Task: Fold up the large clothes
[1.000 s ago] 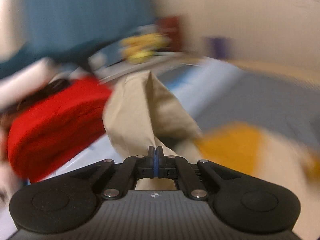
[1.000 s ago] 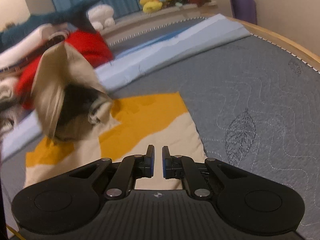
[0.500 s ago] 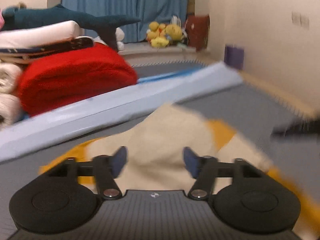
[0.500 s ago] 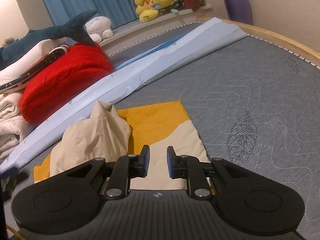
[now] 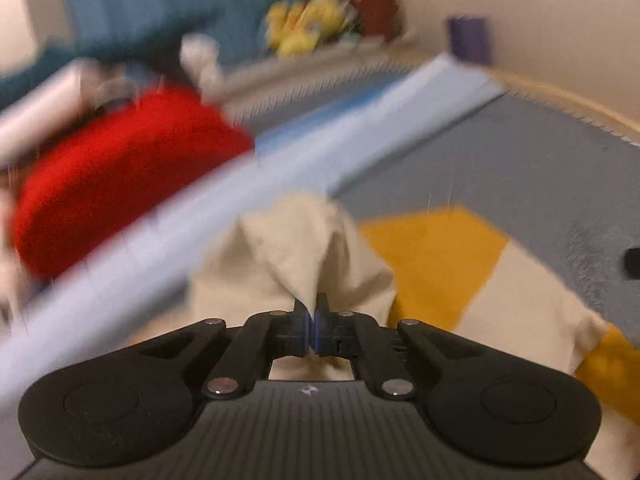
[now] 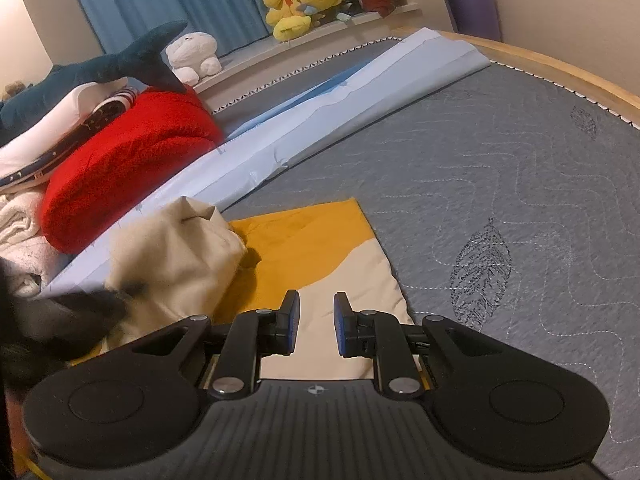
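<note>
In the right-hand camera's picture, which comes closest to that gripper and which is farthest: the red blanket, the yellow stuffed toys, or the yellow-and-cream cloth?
From the right gripper:
1. Yellow-and-cream cloth, lying right under the fingers.
2. Red blanket, farther back on the left.
3. Yellow stuffed toys, on the far ledge by the curtain.

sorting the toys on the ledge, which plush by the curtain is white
The white plush sitting just right of the blue shark's tail; the shark is dark teal and the plush toys farther right are yellow.
</note>
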{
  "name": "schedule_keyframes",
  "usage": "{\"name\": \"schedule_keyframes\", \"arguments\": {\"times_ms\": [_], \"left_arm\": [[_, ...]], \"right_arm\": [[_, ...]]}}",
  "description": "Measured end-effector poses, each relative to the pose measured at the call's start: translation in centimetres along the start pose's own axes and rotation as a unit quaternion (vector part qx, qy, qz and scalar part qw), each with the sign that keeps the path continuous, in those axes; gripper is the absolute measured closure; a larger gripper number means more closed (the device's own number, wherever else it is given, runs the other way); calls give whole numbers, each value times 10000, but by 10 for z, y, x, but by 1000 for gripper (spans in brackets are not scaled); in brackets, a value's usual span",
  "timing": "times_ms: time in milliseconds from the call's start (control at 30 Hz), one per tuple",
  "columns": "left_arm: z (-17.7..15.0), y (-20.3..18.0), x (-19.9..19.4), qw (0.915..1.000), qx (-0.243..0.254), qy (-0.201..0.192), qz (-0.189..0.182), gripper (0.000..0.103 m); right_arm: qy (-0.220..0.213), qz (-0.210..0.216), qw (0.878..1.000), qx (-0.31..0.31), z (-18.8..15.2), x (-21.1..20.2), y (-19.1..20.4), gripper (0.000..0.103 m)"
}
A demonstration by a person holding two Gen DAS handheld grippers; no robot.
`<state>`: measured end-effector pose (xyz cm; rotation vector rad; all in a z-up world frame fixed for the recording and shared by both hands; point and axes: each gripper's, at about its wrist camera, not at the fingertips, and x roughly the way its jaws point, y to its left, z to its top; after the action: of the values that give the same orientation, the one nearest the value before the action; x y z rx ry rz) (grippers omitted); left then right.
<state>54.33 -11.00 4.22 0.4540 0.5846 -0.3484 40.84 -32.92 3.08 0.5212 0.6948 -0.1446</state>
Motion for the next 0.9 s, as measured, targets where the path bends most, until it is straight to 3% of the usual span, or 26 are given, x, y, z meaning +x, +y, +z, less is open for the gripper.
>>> {"name": "schedule_keyframes", "arguments": {"times_ms": [67, 133, 233, 300, 367, 433, 467, 500, 533, 633, 667, 733, 767, 800, 833, 900], "left_arm": [[2, 5, -33, 9973, 546, -187, -445, 101], [-13, -6, -64, 9895, 1151, -300, -820, 101], [-79, -55, -88, 9708, 1982, -155, -1344, 101], [-126, -88, -75, 9674, 2101, 135, -1406, 99], [-161, -109, -62, 9686, 1906, 358, -1552, 93], [-175, -110, -62, 9768, 1534, 321, -1462, 89], [-175, -108, -66, 9805, 1317, 254, -1436, 81], [-171, -102, -71, 9827, 1126, 192, -1455, 66], [-167, -97, -80, 9839, 969, 131, -1498, 60], [-155, -66, -112, 9883, 359, -95, -1478, 48], [-153, -48, -117, 9904, -49, -166, -1369, 42], [-154, -9, -117, 9871, -1063, -210, -1174, 40], [-159, 15, -110, 9780, -1770, -196, -1090, 40], [-166, 35, -102, 9637, -2452, -164, -1047, 40], [-175, 53, -90, 9452, -3089, -104, -1055, 40], [-192, 84, -68, 9002, -4226, 172, -1036, 40]], "right_arm": [[-21, 73, 10000, 63, 2, 0, 0, 84], [-49, 198, 9997, 97, 3, -1, 2, 84], [-100, 586, 9982, 120, 3, -1, 7, 84], [-54, 954, 9953, 155, 1, 0, 11, 82], [32, 1243, 9921, 153, -2, 4, 16, 74], [246, 1475, 9887, 113, -9, 14, 22, 59], [408, 1557, 9869, 102, -14, 20, 25, 54], [611, 1598, 9852, 72, -21, 29, 28, 53], [769, 1570, 9846, 22, -27, 36, 32, 53], [1014, 1330, 9857, -196, -45, 53, 43, 53], [1057, 1285, 9858, -213, -48, 56, 45, 53], [1106, 1313, 9850, -193, -52, 60, 50, 54], [1096, 1329, 9849, -190, -53, 61, 52, 54], [1071, 1342, 9849, -201, -54, 60, 54, 54], [1047, 1359, 9850, -204, -55, 60, 55, 53], [1023, 1413, 9845, -172, -55, 62, 58, 53]]}}
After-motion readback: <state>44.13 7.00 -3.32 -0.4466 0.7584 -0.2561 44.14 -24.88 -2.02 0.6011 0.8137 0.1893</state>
